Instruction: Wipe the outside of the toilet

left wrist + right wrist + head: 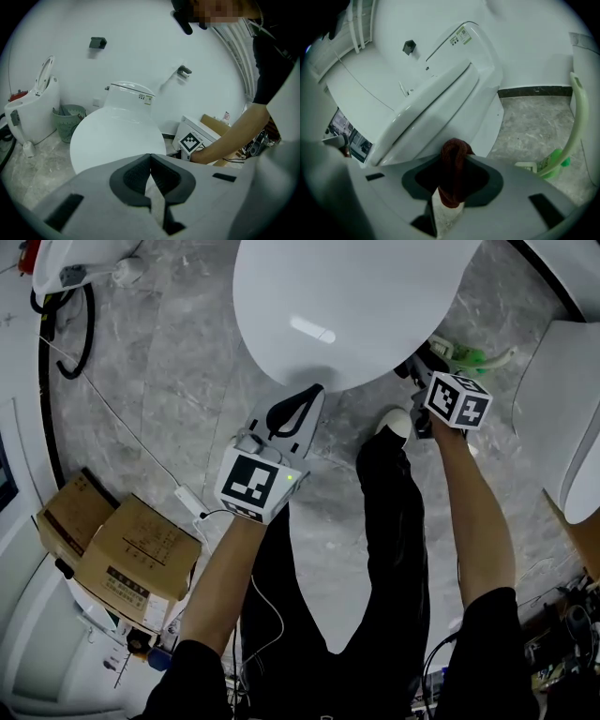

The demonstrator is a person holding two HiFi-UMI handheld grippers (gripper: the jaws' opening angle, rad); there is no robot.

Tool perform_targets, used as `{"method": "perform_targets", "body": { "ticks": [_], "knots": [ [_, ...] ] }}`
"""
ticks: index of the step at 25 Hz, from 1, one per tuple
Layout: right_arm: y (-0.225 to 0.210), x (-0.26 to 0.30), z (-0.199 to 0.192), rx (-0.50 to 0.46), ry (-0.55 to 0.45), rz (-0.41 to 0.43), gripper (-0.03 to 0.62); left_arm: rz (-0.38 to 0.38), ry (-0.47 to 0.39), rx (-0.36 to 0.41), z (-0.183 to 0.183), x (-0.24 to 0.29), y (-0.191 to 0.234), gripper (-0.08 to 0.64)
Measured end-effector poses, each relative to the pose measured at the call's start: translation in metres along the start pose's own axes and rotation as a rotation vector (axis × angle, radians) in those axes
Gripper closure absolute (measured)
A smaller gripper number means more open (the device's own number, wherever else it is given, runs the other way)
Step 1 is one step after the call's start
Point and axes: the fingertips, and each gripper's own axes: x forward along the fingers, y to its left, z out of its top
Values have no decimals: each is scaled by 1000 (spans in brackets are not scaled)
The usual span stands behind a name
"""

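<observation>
Toilet, smooth glossy white, beside right gripper pinching bunched brown cloth

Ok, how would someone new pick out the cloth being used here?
Find the white toilet, then the right gripper held by its side. The cloth is the bunched wad clamped between its jaws: dark reddish-brown, the only such colour against white porcelain and grey gripper.

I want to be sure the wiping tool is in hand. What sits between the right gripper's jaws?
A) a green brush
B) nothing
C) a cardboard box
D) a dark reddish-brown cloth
D: in the right gripper view, the right gripper has its jaws clamped on a bunched dark reddish-brown cloth, which pokes out toward the side of the white toilet.
</observation>
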Motion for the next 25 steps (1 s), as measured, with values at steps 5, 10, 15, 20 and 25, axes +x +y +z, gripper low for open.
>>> {"method": "perform_targets", "body": {
  "ticks": [5, 10, 15, 20, 25],
  "knots": [
    [41, 2, -40, -47, 55, -11, 477, 13, 12, -15, -14, -37, 23, 560],
    [72, 6, -69, -22, 72, -53, 477, 22, 19, -12, -21, -76, 52, 560],
    [113, 17, -95, -32, 99, -84, 478, 51, 16, -23, -29, -118, 91, 560],
    [150, 30, -113, -17, 115, -118, 477, 87, 6, -40, -35, -157, 125, 560],
    [182, 44, -120, 14, 93, -154, 479, 116, -3, -72, -47, -189, 151, 560]
  ]
}}
